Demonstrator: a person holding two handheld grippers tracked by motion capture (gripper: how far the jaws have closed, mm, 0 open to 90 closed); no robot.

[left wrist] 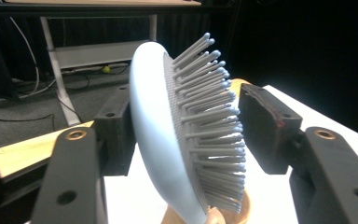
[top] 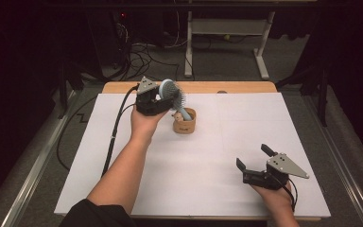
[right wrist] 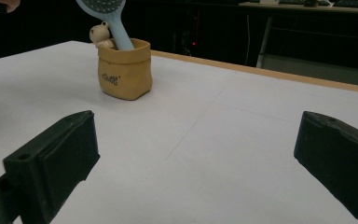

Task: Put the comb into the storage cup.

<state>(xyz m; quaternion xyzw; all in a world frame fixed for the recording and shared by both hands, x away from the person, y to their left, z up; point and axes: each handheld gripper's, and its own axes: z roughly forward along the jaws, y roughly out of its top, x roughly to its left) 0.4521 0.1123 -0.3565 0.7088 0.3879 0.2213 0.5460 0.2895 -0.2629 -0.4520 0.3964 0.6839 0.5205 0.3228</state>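
A light blue hairbrush (top: 167, 86) stands handle-down in a small tan pouch (top: 184, 124) at the back left of the white sheet. A small beige figure (right wrist: 100, 33) peeks out of the pouch (right wrist: 123, 74) beside the brush handle (right wrist: 116, 28). My left gripper (top: 163, 97) reaches around the brush head. In the left gripper view the head (left wrist: 168, 140) sits between the jaws of this gripper (left wrist: 191, 121): its back lies by one pad and the bristle tips end just short of the other. My right gripper (top: 253, 156) rests wide open near the front right, nothing between its jaws (right wrist: 196, 158).
A white sheet (top: 217, 189) covers the wooden table (top: 246, 87). Behind the table stand a white desk frame (top: 260, 52) and loose cables (top: 142, 56) on the floor. The left gripper's cable (top: 116, 127) trails along the sheet's left side.
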